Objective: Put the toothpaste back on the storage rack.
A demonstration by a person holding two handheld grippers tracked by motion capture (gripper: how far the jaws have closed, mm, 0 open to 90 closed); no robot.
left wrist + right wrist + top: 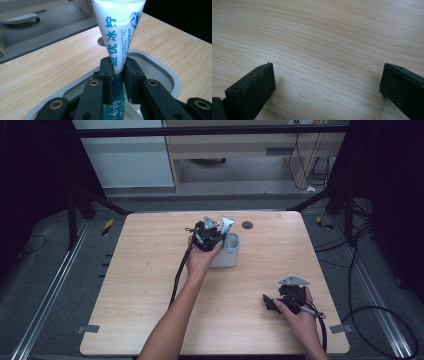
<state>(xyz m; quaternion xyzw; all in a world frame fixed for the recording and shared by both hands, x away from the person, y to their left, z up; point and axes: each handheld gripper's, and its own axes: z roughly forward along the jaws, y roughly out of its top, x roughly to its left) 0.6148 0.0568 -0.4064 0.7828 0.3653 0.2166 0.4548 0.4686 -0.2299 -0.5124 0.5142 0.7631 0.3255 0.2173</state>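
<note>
A white and teal toothpaste tube [117, 37] stands upright, its flat crimped end up, with its lower end inside a grey cup-like holder [172, 80]. My left gripper [117, 72] is shut on the tube, both pads pressed against its sides just above the holder's rim. From above, the left gripper [207, 236] is over the grey holder [231, 255] near the table's middle back, and the tube's [227, 225] top sticks up beside it. My right gripper [272, 304] rests low at the front right of the table [150, 270]. Its jaws stand wide apart [327, 82] over bare wood.
A small dark round disc [247, 225] lies on the table behind the holder. Cables trail from both grippers. Metal rails and black frame posts flank the table. A wooden cabinet stands beyond the far edge.
</note>
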